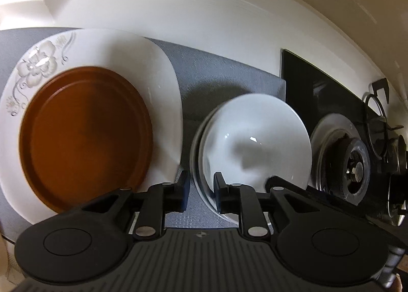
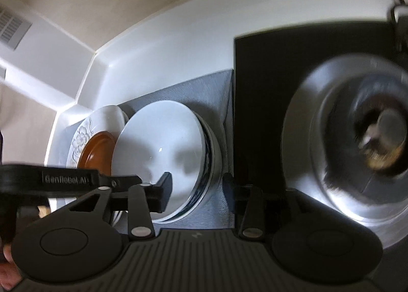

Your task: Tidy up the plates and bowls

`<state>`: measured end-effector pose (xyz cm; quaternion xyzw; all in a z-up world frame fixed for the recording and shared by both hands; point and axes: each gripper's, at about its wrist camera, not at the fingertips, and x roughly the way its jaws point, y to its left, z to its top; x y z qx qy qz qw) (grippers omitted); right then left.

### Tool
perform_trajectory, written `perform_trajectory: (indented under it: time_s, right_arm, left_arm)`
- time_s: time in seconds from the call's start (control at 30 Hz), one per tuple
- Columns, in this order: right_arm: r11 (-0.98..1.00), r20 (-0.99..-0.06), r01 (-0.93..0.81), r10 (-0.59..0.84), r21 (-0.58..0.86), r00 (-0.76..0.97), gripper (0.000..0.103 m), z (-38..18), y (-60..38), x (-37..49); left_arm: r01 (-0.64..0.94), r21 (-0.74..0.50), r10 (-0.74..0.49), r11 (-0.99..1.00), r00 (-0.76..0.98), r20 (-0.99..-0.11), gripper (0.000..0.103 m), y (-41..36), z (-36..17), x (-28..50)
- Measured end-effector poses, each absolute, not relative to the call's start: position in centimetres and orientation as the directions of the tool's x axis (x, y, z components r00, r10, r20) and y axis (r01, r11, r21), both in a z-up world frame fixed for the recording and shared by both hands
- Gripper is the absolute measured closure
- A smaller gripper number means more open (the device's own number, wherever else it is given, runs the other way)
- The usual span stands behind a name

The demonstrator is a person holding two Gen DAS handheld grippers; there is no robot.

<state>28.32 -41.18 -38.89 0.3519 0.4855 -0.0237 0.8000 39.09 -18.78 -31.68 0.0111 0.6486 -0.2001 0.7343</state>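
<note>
A stack of white bowls (image 2: 163,149) sits mouth-up on the grey mat (image 1: 219,75), beside a brown plate (image 1: 84,136) lying flat on a flowered white plate (image 1: 46,62). The left gripper (image 1: 201,190) is slightly spread astride the bowl rim, not pressing. The right gripper (image 2: 196,187) is spread wider around the bowls' edge, pinching nothing.

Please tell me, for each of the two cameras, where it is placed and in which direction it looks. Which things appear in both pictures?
Left wrist: on the left gripper, looking steeply down at the brown plate on the white floral plate; its own fingers show, slightly apart.
Right wrist: on the right gripper, looking down at the stacked bowls and the stove burner; its jaws are open astride the bowls' rim, and the left gripper's arm shows.
Shared: both plates, bowls, burner, grey mat.
</note>
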Motion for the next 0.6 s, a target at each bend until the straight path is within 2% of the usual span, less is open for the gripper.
perform_trajectory:
  time_s: [0.1, 0.13, 0.17, 0.4, 0.6]
  right_arm:
    - [0.746, -0.786, 0.379, 0.301, 0.547, 0.540, 0.057, -39.3, -40.9, 28.0]
    - [0.764, -0.796, 0.376, 0.284, 0.524, 0.534, 0.065, -39.2, -40.6, 28.0]
    - [0.781, -0.801, 0.362, 0.275, 0.509, 0.532, 0.067, -39.0, -40.4, 28.0]
    - [0.812, -0.818, 0.334, 0.274, 0.479, 0.506, 0.067, -38.7, -39.8, 26.9]
    - [0.791, -0.802, 0.328, 0.313, 0.517, 0.509, 0.061, -39.2, -40.4, 27.3]
  left_arm:
    - [0.340, -0.222, -0.268, 0.914, 0.095, -0.959, 0.080, -19.2, -31.7, 38.6]
    - [0.347, -0.214, -0.264, 0.913, 0.103, -0.959, 0.081, -19.3, -31.7, 38.5]
    - [0.346, -0.214, -0.265, 0.913, 0.108, -0.958, 0.081, -19.3, -31.7, 38.4]
    - [0.399, -0.160, -0.230, 0.903, 0.135, -0.964, 0.081, -19.7, -31.6, 36.1]
    - [0.420, -0.129, -0.215, 0.898, 0.163, -0.963, 0.081, -20.2, -31.9, 36.4]
